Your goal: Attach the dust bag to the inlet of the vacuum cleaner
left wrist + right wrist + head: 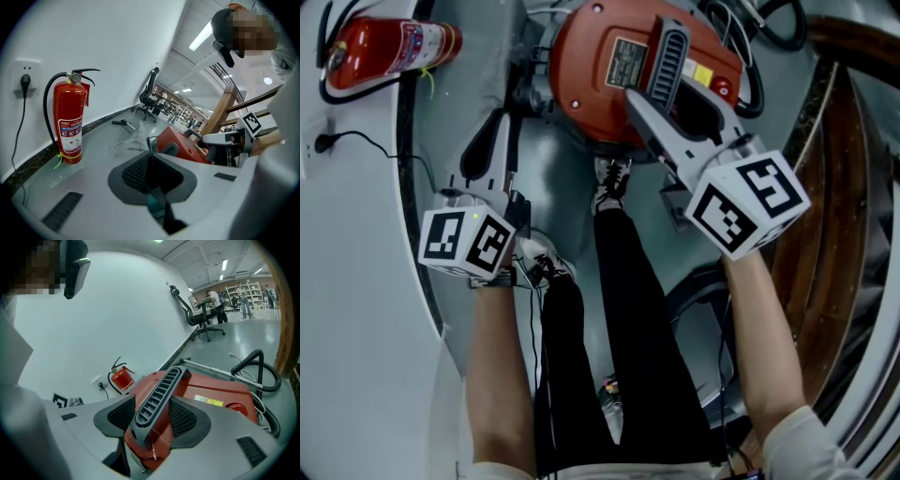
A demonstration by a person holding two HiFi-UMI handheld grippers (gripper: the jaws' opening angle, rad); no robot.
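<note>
Two hand-held tongs show in the head view, above a person's legs in black trousers. The left tongs (497,127) hang at centre left of the frame, over bare floor (548,178) and clear of the machine. The right tongs (636,101) reach from centre right up to the red vacuum cleaner (600,66), which sits on the floor at top centre. Their tips are at the near end of its dark grey slotted handle (667,61). A red fire extinguisher (389,45) is in the upper left corner.

In the left gripper view, the left tongs fill the lower half of the frame. Their pads are drawn together along a thin dark seam, and nothing can be made out between them. Beyond them, at centre frame, a pale crumpled bag or sheet (135,139) lies on the floor just left of the vacuum cleaner. Whether it is the dust bag cannot be told. The fire extinguisher stands upright against the wall at left, below a wall socket (26,79).

In the right gripper view, the right tongs are partly open around the slotted handle. It runs at a slant between the two textured pads and looks pressed by both. The red vacuum body lies behind, and a black hose (253,366) curls at right.
</note>
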